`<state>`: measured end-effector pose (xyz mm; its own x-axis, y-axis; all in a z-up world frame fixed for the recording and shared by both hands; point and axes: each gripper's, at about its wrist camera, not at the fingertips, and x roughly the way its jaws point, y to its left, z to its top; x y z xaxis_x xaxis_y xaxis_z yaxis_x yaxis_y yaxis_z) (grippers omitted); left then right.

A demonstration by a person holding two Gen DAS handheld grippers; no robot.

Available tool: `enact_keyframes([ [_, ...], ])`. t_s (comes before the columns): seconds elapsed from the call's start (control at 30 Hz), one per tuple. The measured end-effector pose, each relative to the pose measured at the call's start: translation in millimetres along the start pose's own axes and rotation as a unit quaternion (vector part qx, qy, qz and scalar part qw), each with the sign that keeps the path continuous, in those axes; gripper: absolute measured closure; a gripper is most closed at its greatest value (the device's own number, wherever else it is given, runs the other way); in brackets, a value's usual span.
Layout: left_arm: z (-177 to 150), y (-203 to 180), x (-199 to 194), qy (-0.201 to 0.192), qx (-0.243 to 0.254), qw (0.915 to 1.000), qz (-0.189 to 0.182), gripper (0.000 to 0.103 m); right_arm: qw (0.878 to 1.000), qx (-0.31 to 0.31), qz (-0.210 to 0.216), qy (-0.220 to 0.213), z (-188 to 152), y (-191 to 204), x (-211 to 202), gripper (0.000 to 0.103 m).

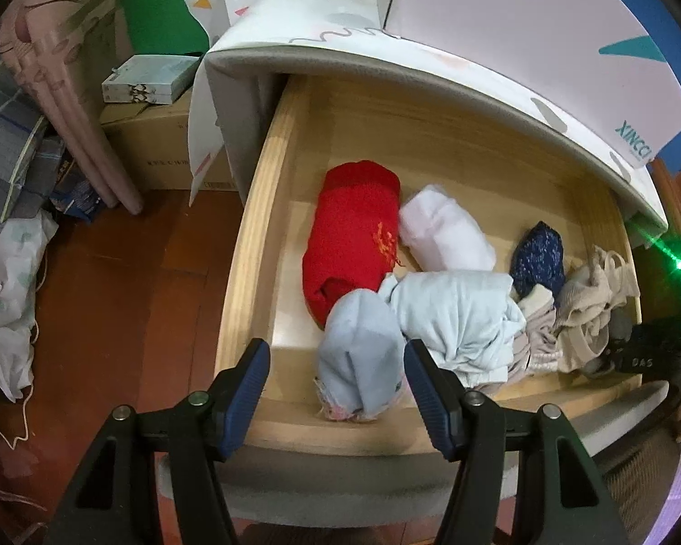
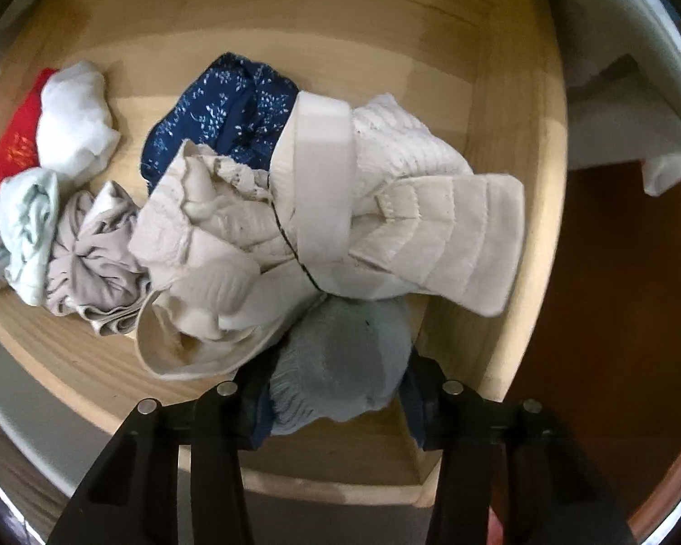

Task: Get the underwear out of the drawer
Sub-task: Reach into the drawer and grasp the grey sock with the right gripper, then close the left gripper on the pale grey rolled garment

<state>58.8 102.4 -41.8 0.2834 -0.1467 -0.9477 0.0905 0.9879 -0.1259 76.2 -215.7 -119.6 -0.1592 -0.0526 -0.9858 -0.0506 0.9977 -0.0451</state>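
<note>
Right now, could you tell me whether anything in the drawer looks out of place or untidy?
Yes. The red roll and white roll lie neatly at the left of the drawer, but the cream garments at the right form a loose, tangled heap partly covering the navy piece.

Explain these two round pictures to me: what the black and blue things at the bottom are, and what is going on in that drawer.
Each picture comes from a fisheye camera on a hand-held tool; a person holds one per hand. The black arms with blue pads are tongs. The left view shows the left tongs open around a pale blue roll in the open wooden drawer, beside a red roll and a white roll. The right view shows the right tongs around a grey-blue bundle, beside cream underwear and a navy piece; whether they grip is unclear.
</note>
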Motion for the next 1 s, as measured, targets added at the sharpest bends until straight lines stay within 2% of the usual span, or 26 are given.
enact_keyframes([
  [0.13, 7.9, 2.1, 0.1, 0.021, -0.005, 0.9996, -0.015, 0.04, 0.999, 0.024, 0.031, -0.01, -10.8, -8.6, -12.1, 0.061],
  [0.27, 18.1, -3.8, 7.1, 0.061, 0.004, 0.9977, -0.028, 0.04, 0.999, 0.032, 0.032, -0.029, -31.8, -10.2, -24.7, 0.061],
  [0.37, 21.1, -10.0, 13.4, 0.082, 0.01, 0.9962, -0.028, 0.04, 0.998, 0.042, 0.036, -0.039, -48.1, -6.4, -27.8, 0.061],
  [0.53, 23.8, -18.3, 33.7, 0.118, 0.009, 0.9929, -0.014, 0.04, 0.996, 0.061, 0.054, -0.04, -53.8, -14.1, -27.3, 0.061],
  [0.67, 23.3, -21.2, 49.4, 0.141, -0.001, 0.9899, -0.014, 0.04, 0.997, 0.047, 0.04, -0.046, -64.4, -14.2, -31.2, 0.061],
  [0.73, 23.5, -22.5, 54.3, 0.143, -0.002, 0.9897, -0.012, 0.04, 0.997, 0.042, 0.036, -0.045, -47.1, -7.4, -24.4, 0.061],
  [1.0, 24.0, -13.6, 62.6, 0.127, -0.028, 0.9913, -0.019, 0.041, 0.996, 0.058, 0.057, -0.039, -49.6, -4.7, -20.4, 0.061],
])
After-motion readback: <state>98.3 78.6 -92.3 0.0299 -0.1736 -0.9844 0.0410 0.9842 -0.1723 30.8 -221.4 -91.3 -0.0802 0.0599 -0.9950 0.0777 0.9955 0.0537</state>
